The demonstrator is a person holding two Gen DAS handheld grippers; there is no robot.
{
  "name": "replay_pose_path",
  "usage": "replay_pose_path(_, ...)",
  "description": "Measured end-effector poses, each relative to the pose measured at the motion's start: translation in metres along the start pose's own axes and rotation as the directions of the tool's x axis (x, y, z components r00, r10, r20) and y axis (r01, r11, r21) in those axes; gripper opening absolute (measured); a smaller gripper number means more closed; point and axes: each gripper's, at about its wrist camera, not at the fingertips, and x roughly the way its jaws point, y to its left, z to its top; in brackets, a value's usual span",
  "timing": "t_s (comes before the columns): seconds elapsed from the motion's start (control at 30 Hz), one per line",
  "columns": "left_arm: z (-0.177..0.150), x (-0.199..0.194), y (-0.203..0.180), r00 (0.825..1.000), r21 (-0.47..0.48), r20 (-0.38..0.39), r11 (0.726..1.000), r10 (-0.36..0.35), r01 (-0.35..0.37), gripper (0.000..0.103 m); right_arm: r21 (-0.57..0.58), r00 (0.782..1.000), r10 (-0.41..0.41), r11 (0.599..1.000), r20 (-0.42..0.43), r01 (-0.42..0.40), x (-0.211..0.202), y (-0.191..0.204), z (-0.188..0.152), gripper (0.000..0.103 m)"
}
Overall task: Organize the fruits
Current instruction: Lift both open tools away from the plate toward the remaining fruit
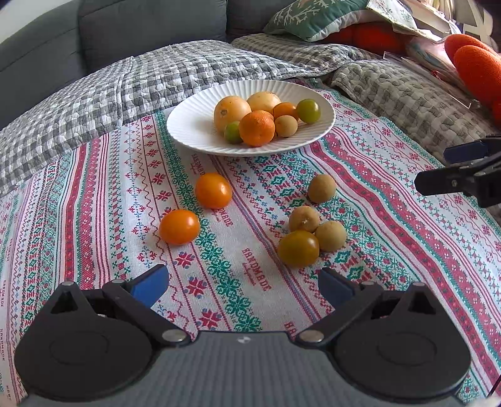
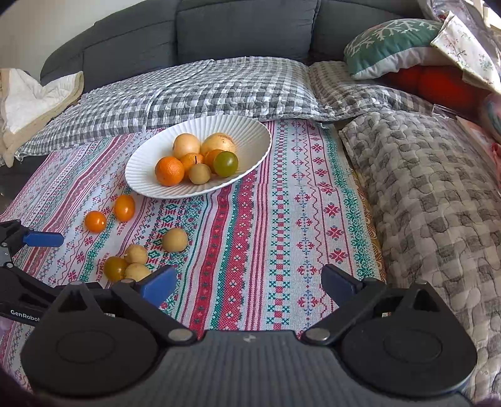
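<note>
Hovering both wide-open, empty grippers (left gripper point(image 1: 242, 283), right gripper point(image 2: 249, 283)), you approach loose round orange tomatoes point(image 1: 179, 226) destined for the ribbed white plate point(image 1: 191, 125).

"HANDMADE" on the patterned cloth point(image 1: 250, 266); "GenRobot" on the left gripper point(image 2: 25, 311).

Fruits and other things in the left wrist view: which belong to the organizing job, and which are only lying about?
Belong to the job:
white plate
fruit on the plate
six loose fruits

Lying about:
patterned cloth
checked blanket
green pillow
sofa
</note>
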Motion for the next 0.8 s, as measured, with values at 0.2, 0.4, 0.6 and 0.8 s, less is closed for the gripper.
replay_pose_path(0.2,-0.008,0.005,-0.011,1.000,0.056,-0.009,0.998,0.015,-0.014,0.093,-0.078,0.999,-0.024,0.997,-0.023,0.022,0.005,0.009,-0.011,0.099)
replay_pose_path(0.4,-0.010,0.007,-0.017,0.999,0.075,0.029,0.997,0.015,-0.017,0.093,-0.127,0.999,-0.039,0.991,-0.033,0.035,0.007,0.014,-0.019,0.099)
replay_pose_path(0.6,-0.008,0.010,-0.017,0.998,0.031,0.067,0.999,-0.021,0.019,0.072,-0.156,0.998,-0.044,0.987,-0.046,0.036,0.011,0.019,-0.022,0.099)
replay_pose_path(0.8,-0.001,0.011,-0.023,0.996,0.043,0.083,0.999,-0.037,0.034,0.052,-0.190,0.997,-0.051,0.981,-0.063,0.038,0.016,0.026,-0.025,0.099)
